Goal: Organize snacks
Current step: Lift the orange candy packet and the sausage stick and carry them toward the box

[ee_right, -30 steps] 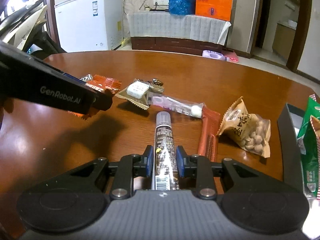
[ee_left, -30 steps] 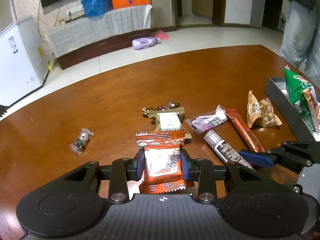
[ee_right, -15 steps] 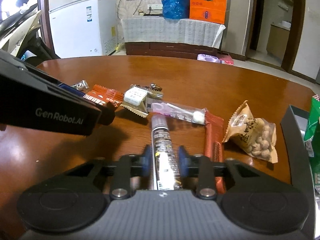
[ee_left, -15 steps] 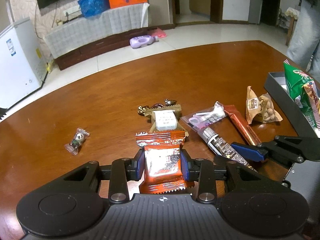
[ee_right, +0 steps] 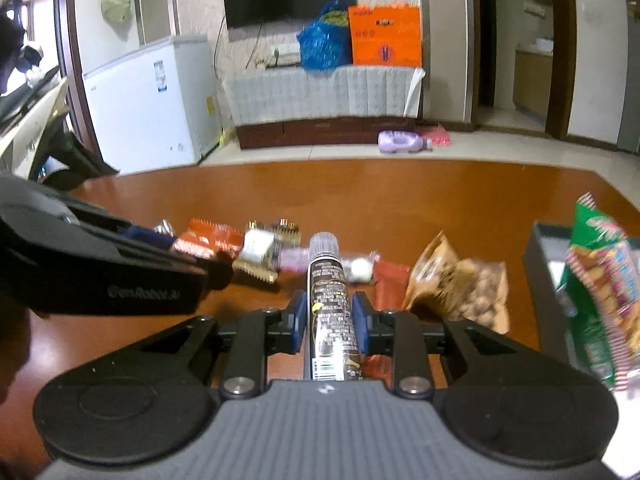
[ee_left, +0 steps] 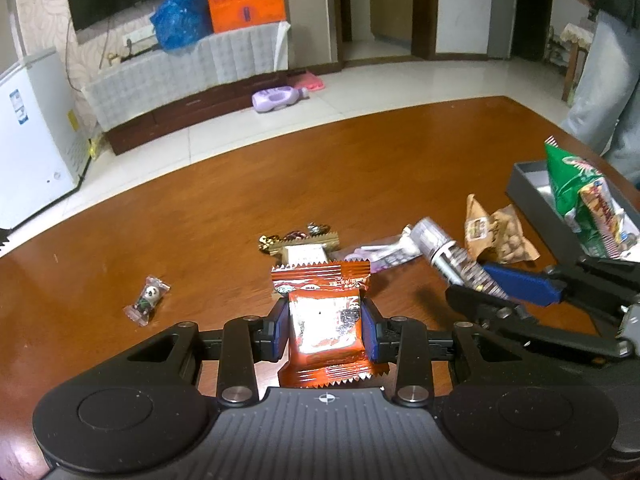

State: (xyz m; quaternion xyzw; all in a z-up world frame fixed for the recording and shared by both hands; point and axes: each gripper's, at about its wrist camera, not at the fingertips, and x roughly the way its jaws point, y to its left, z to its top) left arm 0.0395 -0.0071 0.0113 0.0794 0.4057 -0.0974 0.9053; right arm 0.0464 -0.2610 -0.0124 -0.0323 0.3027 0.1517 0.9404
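Each gripper was clamped on a snack: left gripper [ee_left: 325,330] on an orange packet [ee_left: 326,330], right gripper [ee_right: 328,322] on a dark tube [ee_right: 331,312]. The grey box [ee_left: 532,196] at the table's right edge held two bags; several snacks lay loose mid-table.

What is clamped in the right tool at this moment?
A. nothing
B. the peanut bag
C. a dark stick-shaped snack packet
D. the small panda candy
C: the right tool has its blue pads pressed on both sides of the dark stick-shaped snack packet.
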